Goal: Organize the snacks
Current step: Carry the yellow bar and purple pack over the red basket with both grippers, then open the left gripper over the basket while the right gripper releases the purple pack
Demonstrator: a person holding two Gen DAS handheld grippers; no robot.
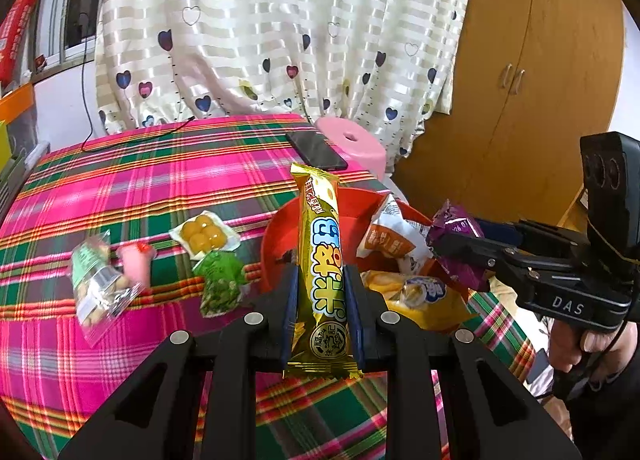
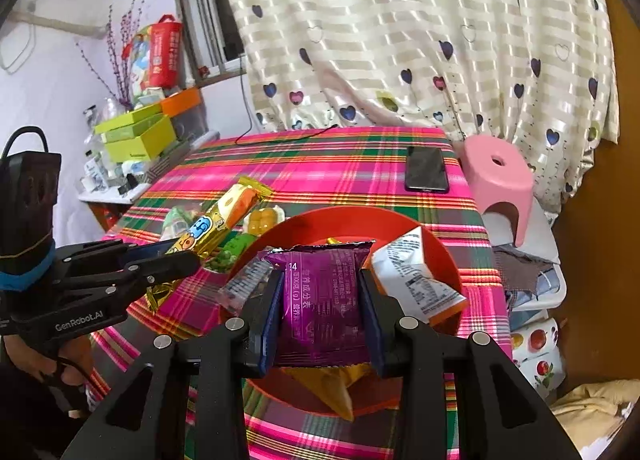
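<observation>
- Left wrist view: left gripper (image 1: 320, 284) clamped on a long gold snack bar (image 1: 320, 260), bar upright btwn the fingers, top end sticking up past the fingertips, bottom crimp hanging below.
- Red bowl (image 1: 276, 236) just behind/right of bar, w/ an orange-white packet (image 1: 386, 238) and yellow packets (image 1: 424, 300) inside.
- Right gripper (image 1: 452, 244) comes in from the right over the bowl, pinching a purple packet (image 1: 456, 226).
- On the plaid tablecloth (image 1: 140, 188) left of bowl: yellow-balls pack (image 1: 204, 236), green pea pack (image 1: 220, 284), pink candy (image 1: 134, 260), clear nut bag (image 1: 96, 284). Black phone (image 1: 316, 150) at far edge, pink stool (image 1: 352, 140) beyond.
- Right wrist view: right gripper (image 2: 322, 292) closed on the purple packet (image 2: 324, 300), held over the red bowl (image 2: 448, 256); gold packet (image 2: 336, 388) beneath it, orange-white packet (image 2: 416, 280) to the right, clear small packet (image 2: 244, 284) at the left rim.
- Left gripper (image 2: 188, 258) at left, gripping the gold bar (image 2: 216, 228), above the cloth, beside the bowl, not over it.
- Phone (image 2: 426, 168) and stool (image 2: 500, 180) far side; green boxes (image 2: 136, 136) on a side shelf.
</observation>
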